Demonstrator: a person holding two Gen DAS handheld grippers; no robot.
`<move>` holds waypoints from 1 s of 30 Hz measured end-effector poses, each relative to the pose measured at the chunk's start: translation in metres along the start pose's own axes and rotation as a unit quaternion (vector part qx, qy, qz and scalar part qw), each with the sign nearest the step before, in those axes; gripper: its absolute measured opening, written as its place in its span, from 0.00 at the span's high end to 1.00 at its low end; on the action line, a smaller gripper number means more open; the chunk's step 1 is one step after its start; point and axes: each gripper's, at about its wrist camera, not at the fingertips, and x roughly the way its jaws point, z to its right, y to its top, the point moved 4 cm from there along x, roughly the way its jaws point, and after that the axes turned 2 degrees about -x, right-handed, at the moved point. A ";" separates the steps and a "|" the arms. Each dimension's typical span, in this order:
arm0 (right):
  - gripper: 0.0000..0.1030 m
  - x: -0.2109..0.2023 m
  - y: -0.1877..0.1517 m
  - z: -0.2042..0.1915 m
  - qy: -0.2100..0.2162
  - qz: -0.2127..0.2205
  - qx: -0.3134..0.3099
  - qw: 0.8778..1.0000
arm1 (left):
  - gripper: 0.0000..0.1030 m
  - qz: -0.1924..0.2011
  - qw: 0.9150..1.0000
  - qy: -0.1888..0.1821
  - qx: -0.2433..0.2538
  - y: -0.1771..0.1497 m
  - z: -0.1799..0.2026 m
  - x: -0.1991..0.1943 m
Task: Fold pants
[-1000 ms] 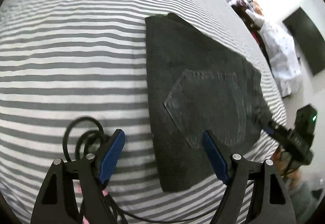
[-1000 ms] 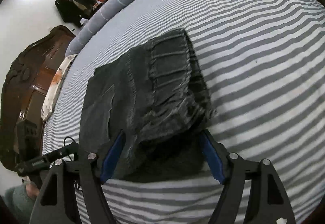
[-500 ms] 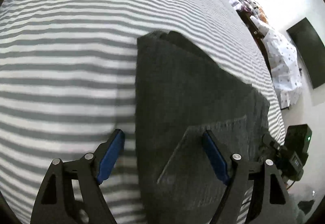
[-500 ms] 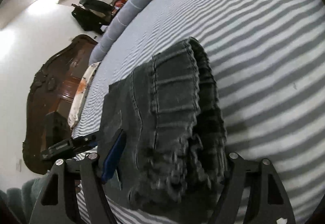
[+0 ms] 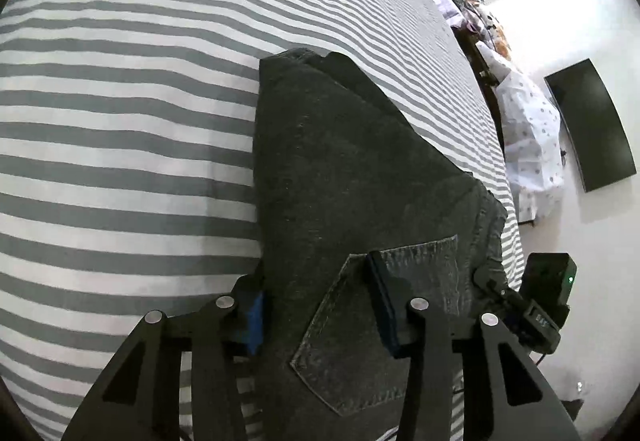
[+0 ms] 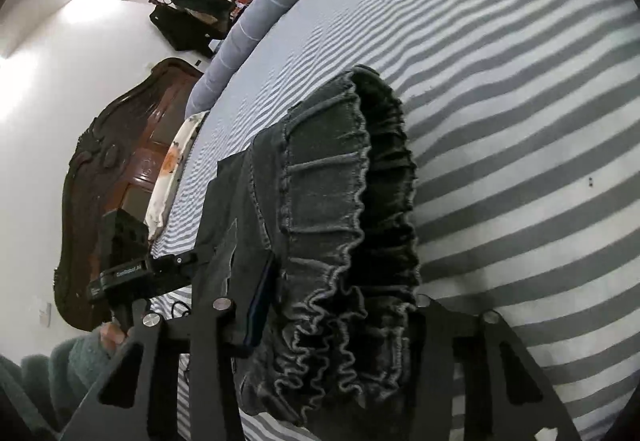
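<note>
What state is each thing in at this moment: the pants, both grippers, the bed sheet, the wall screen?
Pants: dark denim, folded into a thick stack on the bed, back pocket facing up, elastic waistband bunched.
Left gripper: shut on the pants at the near folded edge.
Right gripper: shut on the pants at the gathered waistband.
Striped bed sheet: spread flat under the pants.
Wall screen: dark.

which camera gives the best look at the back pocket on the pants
The left wrist view: the back pocket faces the camera, stitching clear, one finger of the left hand-held gripper on it. The right wrist view shows mostly the ruffled waistband, the pocket only edge-on.
</note>
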 end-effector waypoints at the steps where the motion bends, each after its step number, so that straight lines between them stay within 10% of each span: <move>1: 0.57 0.002 0.002 -0.001 -0.005 -0.001 -0.002 1.000 | 0.56 0.003 1.000 0.002 0.002 0.001 0.000 0.001; 8: 0.58 0.015 0.014 -0.004 -0.011 0.010 0.020 1.000 | 0.51 0.016 0.999 0.020 0.019 0.007 0.013 0.007; 14: 0.72 0.007 0.012 -0.021 -0.036 0.014 0.026 0.999 | 0.85 0.029 0.999 0.032 0.018 0.004 0.020 -0.006; 30: 0.75 0.025 0.005 -0.141 -0.043 -0.001 -0.038 0.998 | 0.89 0.086 0.991 0.090 0.050 -0.010 0.012 -0.105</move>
